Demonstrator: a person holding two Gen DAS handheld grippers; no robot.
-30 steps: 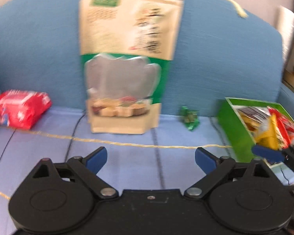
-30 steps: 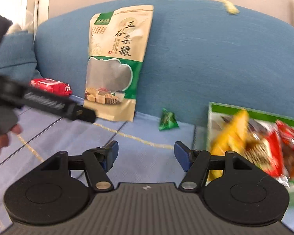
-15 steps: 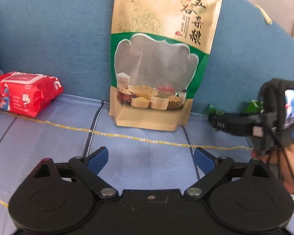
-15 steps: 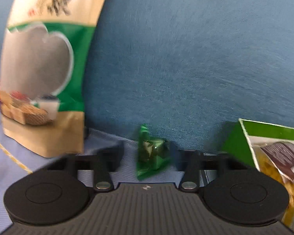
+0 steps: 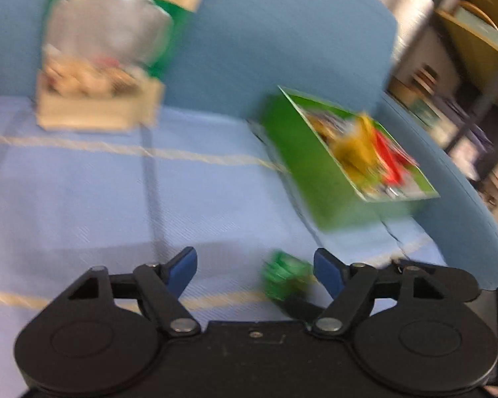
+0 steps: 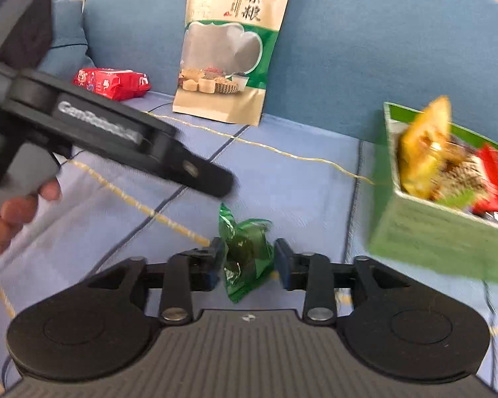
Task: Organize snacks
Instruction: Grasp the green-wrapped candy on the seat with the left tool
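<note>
**Green packet between the right tool's pads, over the seat**

Nearest, the right gripper (image 6: 247,258) had the green packet (image 6: 245,255) upright between its pads; its jaws had just been opening, yet they stood well short of wide, the left pad against the crinkled wrapper and the right one tight beside it, so the packet looked clamped rather than loose; it sat over the front of the pale blue seat (image 6: 282,179), left of the box.

The left gripper (image 5: 255,265) had its jaws wide apart, having just drawn in a little; its pads pressed on nothing; in its own blurred view the green packet showed just inside its right finger, apart from it. From the right wrist, that tool reached in from the left above the seat, gripped by a hand (image 6: 13,212) at the frame's edge.

Further off, a yellow cord (image 6: 282,152) ran across the seat; to the right stood the green box (image 6: 441,235), open on top and tilted in view, with a yellow wrapper (image 6: 421,152) and a red wrapper (image 6: 491,179) heaped inside.

At the back, a red pack (image 6: 113,83) lay on the seat at the left; the tall grain pouch (image 6: 229,49) stood beside it, against the blue backrest (image 6: 348,49); shelving (image 5: 464,49) showed past the sofa's end, too blurred to read.
</note>
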